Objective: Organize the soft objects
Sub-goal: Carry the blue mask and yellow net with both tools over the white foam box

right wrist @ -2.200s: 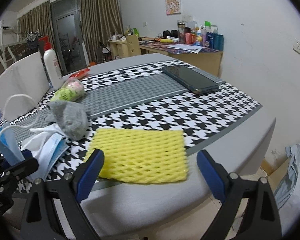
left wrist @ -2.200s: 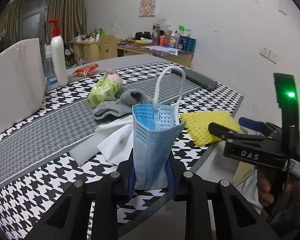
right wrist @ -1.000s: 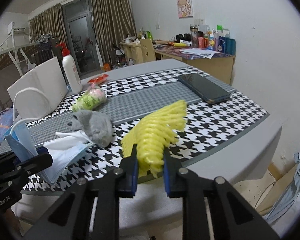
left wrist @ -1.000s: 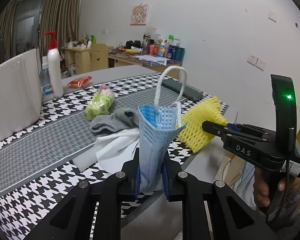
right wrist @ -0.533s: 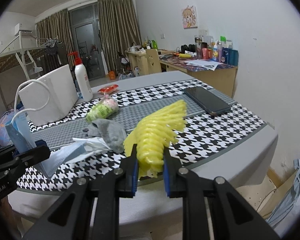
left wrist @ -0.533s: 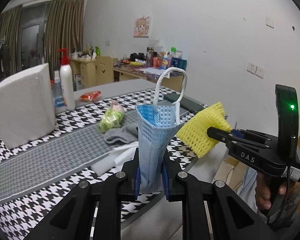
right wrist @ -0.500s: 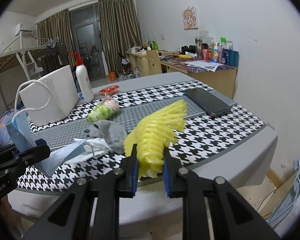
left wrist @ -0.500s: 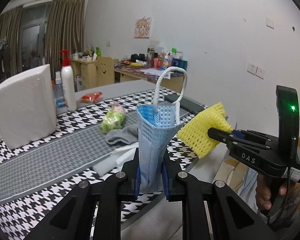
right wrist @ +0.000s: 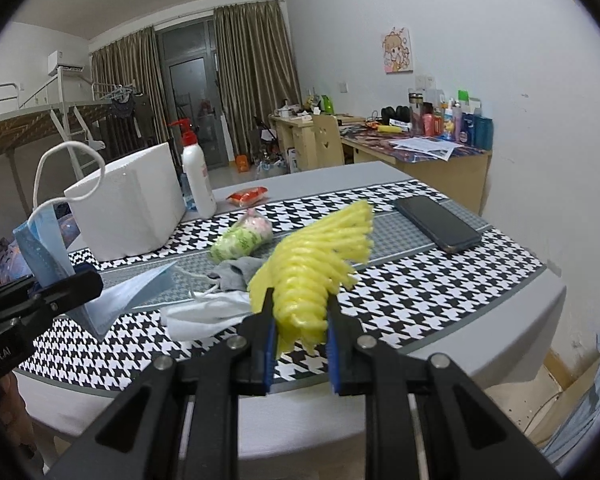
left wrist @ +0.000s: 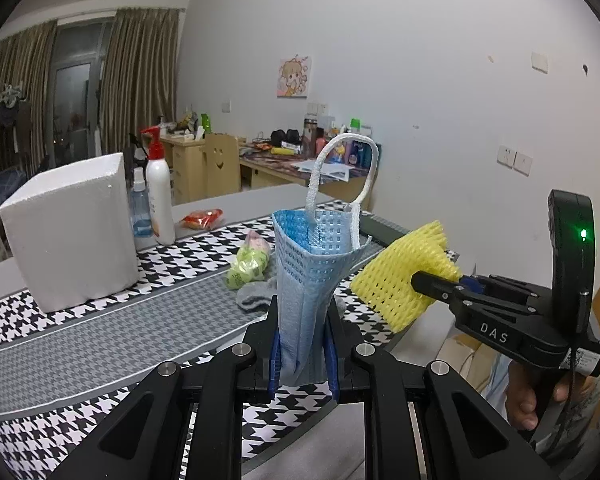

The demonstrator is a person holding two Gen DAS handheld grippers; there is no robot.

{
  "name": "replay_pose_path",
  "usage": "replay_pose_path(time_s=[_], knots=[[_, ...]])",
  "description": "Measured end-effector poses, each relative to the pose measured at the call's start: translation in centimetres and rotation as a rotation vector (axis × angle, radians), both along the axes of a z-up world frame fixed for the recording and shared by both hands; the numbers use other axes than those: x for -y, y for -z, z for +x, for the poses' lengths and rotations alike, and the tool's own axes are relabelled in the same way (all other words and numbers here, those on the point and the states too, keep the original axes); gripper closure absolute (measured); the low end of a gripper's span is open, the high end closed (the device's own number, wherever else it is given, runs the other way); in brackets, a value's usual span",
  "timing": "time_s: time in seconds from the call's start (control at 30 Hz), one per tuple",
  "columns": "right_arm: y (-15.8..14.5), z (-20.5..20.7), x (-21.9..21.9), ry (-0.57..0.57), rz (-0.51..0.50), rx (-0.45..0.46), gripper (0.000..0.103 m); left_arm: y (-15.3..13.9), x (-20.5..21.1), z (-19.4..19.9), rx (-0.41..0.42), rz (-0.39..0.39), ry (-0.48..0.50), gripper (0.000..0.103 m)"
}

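My left gripper (left wrist: pixel 302 354) is shut on a blue face mask (left wrist: pixel 312 276) and holds it upright above the table's near edge, its white ear loop standing up. The mask also shows in the right wrist view (right wrist: pixel 44 248). My right gripper (right wrist: pixel 300 338) is shut on a yellow foam net (right wrist: pixel 316 264) and holds it in the air; the net shows in the left wrist view (left wrist: pixel 400 280) to the right of the mask. On the table lie a grey sock (right wrist: pixel 238 272), a white mask (right wrist: pixel 208 312) and a green bagged bundle (right wrist: pixel 240 240).
A white foam box (right wrist: pixel 128 204) stands at the back left with a pump bottle (right wrist: pixel 196 184) beside it. A red snack packet (right wrist: pixel 247 196) and a black phone (right wrist: pixel 438 224) lie on the houndstooth table runner (right wrist: pixel 420 288). A desk with clutter (right wrist: pixel 420 140) stands behind.
Both grippers have risen and pulled back from the table, each with its object still held. The yellow net went from lying flat to gripped and lifted.
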State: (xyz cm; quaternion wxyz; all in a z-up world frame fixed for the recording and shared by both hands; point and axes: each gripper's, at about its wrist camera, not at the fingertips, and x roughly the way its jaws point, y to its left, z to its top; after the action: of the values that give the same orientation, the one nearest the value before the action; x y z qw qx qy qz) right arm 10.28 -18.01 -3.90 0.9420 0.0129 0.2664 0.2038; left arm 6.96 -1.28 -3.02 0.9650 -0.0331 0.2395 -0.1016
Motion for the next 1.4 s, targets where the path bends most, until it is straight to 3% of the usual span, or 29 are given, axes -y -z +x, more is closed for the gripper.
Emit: replay_pose_path(time_s=[1.4], knots=[[-5.2,1.5,-9.2,-0.198,-0.024,0.148,0.078,-5.6,-8.6,1.0,0.106,0.086,-0.288,0.084]])
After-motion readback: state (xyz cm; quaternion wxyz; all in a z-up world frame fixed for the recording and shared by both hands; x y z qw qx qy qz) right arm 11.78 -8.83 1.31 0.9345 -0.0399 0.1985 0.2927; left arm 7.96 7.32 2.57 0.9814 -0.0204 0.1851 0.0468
